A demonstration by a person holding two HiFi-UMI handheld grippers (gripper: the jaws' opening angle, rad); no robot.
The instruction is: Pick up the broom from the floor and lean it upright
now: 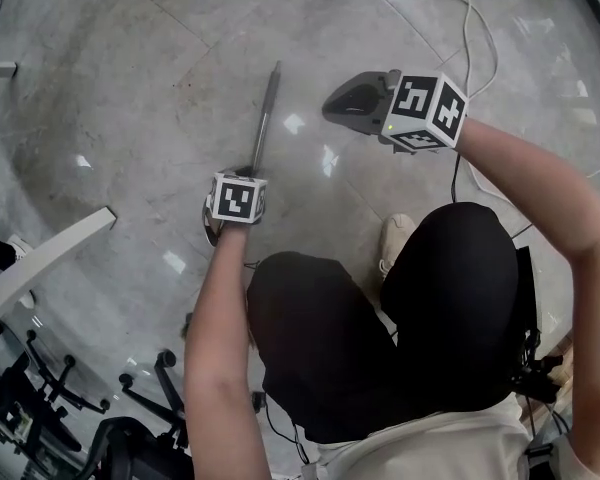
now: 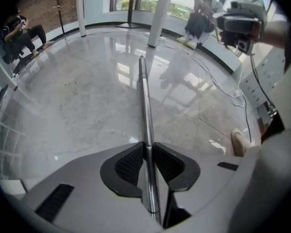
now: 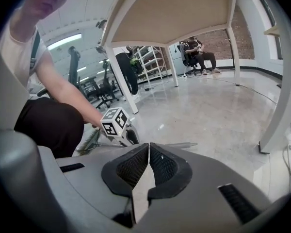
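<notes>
The broom (image 1: pixel 265 118) lies flat on the marble floor (image 1: pixel 120 108) in front of the crouching person, its metal handle pointing away from them. The left gripper (image 2: pixel 146 148) comes down steeply on the near part of that handle; its pads are closed on the shaft, which runs straight through the slot between them. The right gripper (image 3: pixel 149 147) hovers off to the right, well clear of the broom, its jaws brought together with nothing between them. From its view the bristle head (image 3: pixel 90 140) seems to lie just behind the left gripper, close to the person's knees, though only a little of it shows.

The step in hand looks like the lift. The grip sits low, near the head, so the long free end will lever hard against the pads; the shaft is smooth, round metal and could roll or slide in them. It would be best to make the squeeze firm before raising anything; then to swing the far end up with the bristles left on the floor as a pivot, rather than hoisting the whole broom. The right gripper could take the handle higher up once it rises, to steady it; the cables (image 1: pixel 467 28) on the right are worth avoiding. What it should lean against I cannot tell from here.
</notes>
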